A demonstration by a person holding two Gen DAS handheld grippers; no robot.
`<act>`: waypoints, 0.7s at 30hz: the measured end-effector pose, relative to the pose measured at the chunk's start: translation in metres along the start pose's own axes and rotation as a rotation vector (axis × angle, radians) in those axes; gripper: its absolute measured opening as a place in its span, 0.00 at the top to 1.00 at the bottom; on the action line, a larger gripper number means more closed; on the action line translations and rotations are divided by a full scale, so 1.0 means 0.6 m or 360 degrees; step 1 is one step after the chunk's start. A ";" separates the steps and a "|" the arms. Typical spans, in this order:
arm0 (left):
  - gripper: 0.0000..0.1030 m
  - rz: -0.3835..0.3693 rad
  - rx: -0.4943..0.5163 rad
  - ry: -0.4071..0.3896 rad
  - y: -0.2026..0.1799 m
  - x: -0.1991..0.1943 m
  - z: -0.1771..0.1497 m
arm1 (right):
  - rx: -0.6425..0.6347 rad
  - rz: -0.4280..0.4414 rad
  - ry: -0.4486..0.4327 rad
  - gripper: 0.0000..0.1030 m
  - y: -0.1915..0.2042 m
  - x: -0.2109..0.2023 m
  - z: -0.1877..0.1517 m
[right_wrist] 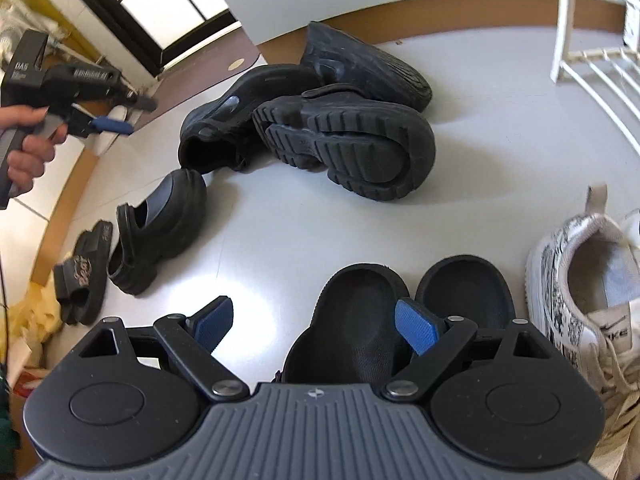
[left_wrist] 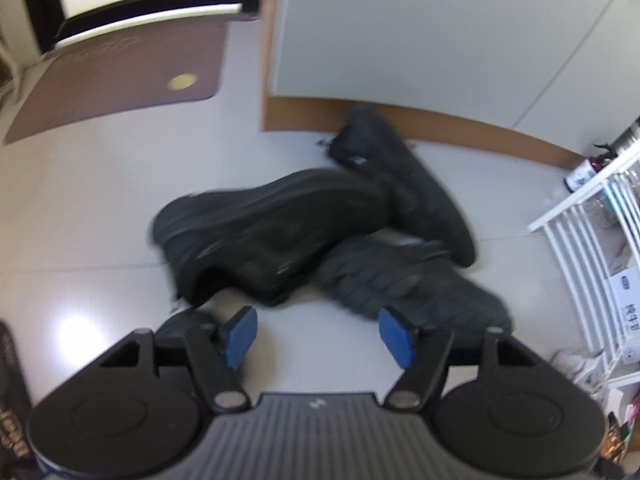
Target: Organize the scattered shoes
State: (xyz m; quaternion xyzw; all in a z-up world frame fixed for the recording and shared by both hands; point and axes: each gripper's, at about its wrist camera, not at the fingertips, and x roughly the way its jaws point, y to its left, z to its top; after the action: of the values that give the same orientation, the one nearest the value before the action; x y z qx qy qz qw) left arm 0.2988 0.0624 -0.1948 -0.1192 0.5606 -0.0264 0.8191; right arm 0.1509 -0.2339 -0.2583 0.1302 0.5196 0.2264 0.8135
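Three black shoes lie piled on the pale floor by the wall: a clog on its side [left_wrist: 272, 232] [right_wrist: 244, 112], one sole-up [right_wrist: 352, 148] [left_wrist: 400, 280] and one against the skirting [left_wrist: 400, 168] [right_wrist: 360, 60]. My left gripper [left_wrist: 318, 336] hovers open above the pile's near edge with nothing between its blue pads; the right wrist view shows it [right_wrist: 128, 114] held in a hand [right_wrist: 32, 148] at the far left. My right gripper [right_wrist: 316, 324] is open and empty over a pair of black slippers [right_wrist: 352, 320]. A black clog [right_wrist: 160, 224] and a black slide [right_wrist: 84, 268] lie to the left.
A white patterned sneaker [right_wrist: 580, 280] sits right of the slippers. A white wire rack [left_wrist: 580, 208] [right_wrist: 592, 60] stands at the right, a white cabinet [left_wrist: 400, 40] behind the pile. A brown mat [left_wrist: 120, 80] lies by the door. Yellow bags [right_wrist: 28, 320] crowd the left edge.
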 end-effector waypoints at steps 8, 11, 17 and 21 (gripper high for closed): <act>0.28 -0.0016 0.0191 0.0040 -0.139 0.078 0.057 | 0.0081 -0.0048 -0.0092 0.11 -0.043 -0.037 0.014; 0.28 -0.0001 0.0233 0.0083 -0.172 0.114 0.064 | 0.0115 -0.0054 -0.0107 0.11 -0.060 -0.045 0.017; 0.28 0.0075 0.0276 0.0096 -0.226 0.186 0.077 | 0.0151 -0.0079 -0.0128 0.11 -0.093 -0.062 0.013; 0.28 0.0100 0.0292 0.0151 -0.243 0.237 0.079 | 0.0165 -0.0114 -0.0135 0.11 -0.114 -0.067 0.009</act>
State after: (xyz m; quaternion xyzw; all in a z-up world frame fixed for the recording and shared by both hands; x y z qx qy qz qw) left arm 0.4083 -0.0962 -0.2758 -0.0248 0.5973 -0.0574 0.7995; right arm 0.1570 -0.3129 -0.2549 0.1628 0.5001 0.1642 0.8345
